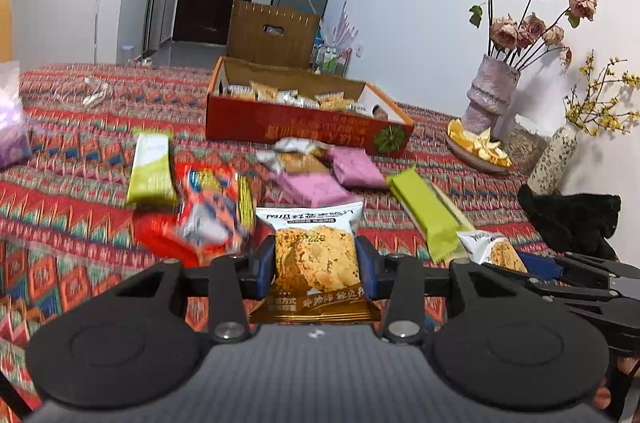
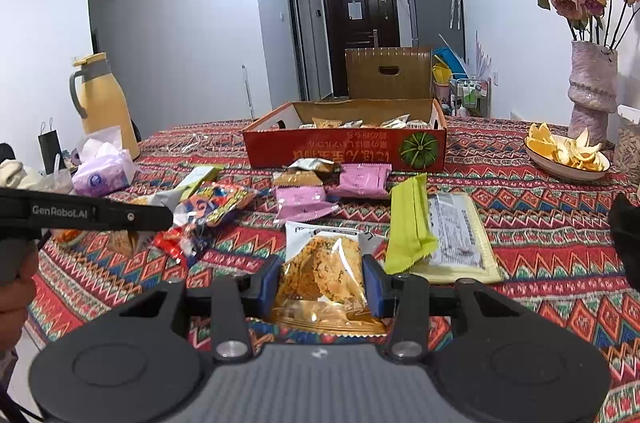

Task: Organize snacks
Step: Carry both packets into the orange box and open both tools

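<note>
Well ahead of both pairs of fingers, the red box (image 2: 344,147) is sitting part-filled. The left gripper (image 1: 316,265) is clamping one cracker packet (image 1: 314,255); the right gripper (image 2: 322,285) is pinching another packet (image 2: 324,263). Both slick wrappers, probably gripped by their middles, are risking slipping or crushing, and loose snacks (image 2: 300,199) are lying between fingers and box.

My red packets (image 1: 208,219) near the table's left edge smeared by blur, box (image 1: 304,119) print too blurred to read, packets inside it (image 2: 360,123) too small to tell, tissue pack (image 1: 12,127) cut by the left edge.
</note>
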Available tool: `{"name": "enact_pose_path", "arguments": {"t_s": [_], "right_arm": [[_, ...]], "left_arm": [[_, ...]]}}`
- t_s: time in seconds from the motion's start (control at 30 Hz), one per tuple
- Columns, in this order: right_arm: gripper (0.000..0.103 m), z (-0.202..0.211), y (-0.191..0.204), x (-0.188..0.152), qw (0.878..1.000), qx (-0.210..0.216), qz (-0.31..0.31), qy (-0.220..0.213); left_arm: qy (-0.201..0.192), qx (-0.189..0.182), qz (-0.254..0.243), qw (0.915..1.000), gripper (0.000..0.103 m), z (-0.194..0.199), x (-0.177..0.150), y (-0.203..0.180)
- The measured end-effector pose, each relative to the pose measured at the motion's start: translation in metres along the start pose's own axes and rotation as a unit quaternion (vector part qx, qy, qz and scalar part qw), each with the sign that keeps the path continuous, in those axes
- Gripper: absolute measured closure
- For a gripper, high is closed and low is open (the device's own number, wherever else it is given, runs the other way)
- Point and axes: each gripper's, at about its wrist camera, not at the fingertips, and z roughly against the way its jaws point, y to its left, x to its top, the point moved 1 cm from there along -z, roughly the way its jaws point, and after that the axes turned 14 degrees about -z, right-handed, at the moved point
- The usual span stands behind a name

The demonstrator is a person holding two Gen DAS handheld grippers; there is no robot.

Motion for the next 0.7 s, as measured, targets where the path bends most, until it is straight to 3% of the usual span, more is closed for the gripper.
{"name": "enact_pose_path", "arguments": {"t_s": [0.2, 0.3, 0.53, 0.7], "right_arm": [[0.061, -0.029, -0.009, 0.043, 1.000, 0.015, 0.011, -0.014], [0.061, -0.052, -0.016, 0.075, 0.999, 0.026, 0.019, -0.022], [0.061, -0.131, -0.031, 0.157, 0.999, 0.021, 0.037, -0.028], [0.061, -0.214, -0.046, 0.202, 0.999, -0.017, 0.051, 0.008]], "left_arm": [[-0.026, -0.002, -0.015, 0.9995, 0.061, -0.038, 0.053, 0.026], [-0.023, 0.014, -0.024, 0.9994, 0.061, -0.071, 0.084, 0.043], [0.009, 0.019, -0.014, 0.9997, 0.061, -0.164, 0.147, 0.088], [0.045, 0.061, -0.045, 0.9961, 0.061, -0.234, 0.171, 0.109]]}}
